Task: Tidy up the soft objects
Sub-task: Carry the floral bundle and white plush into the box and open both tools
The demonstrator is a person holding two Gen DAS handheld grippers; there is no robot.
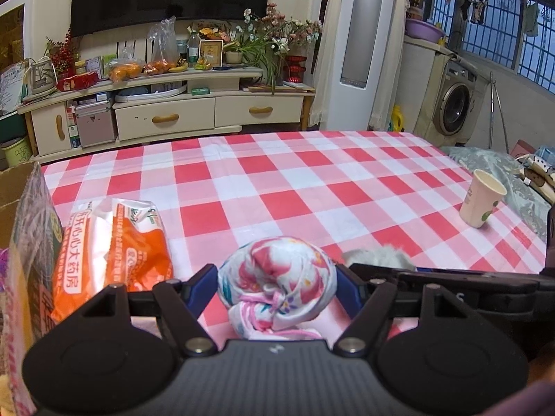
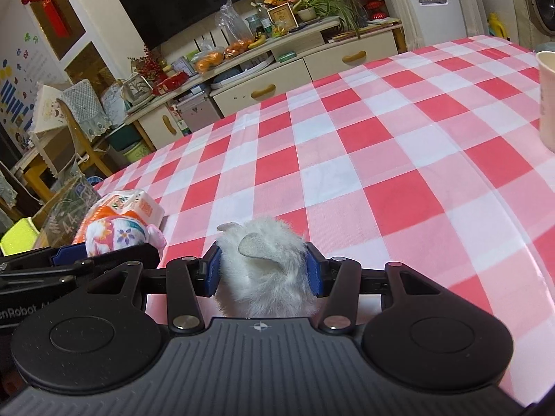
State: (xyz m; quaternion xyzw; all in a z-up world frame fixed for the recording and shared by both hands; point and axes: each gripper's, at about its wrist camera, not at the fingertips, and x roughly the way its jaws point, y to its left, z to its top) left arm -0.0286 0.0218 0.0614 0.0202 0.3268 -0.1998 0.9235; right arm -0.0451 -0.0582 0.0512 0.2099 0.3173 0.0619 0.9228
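Observation:
My left gripper is shut on a floral cloth bundle, white with pink flowers and tied with a pink string, just above the checked tablecloth. The bundle also shows in the right wrist view. My right gripper is shut on a white furry plush toy with grey ears, close to the right of the left gripper. The plush's top shows in the left wrist view.
An orange and white plastic package lies left of the bundle, beside a cardboard box holding a tall bag. A paper cup stands at the table's right edge. The red and white checked table stretches ahead.

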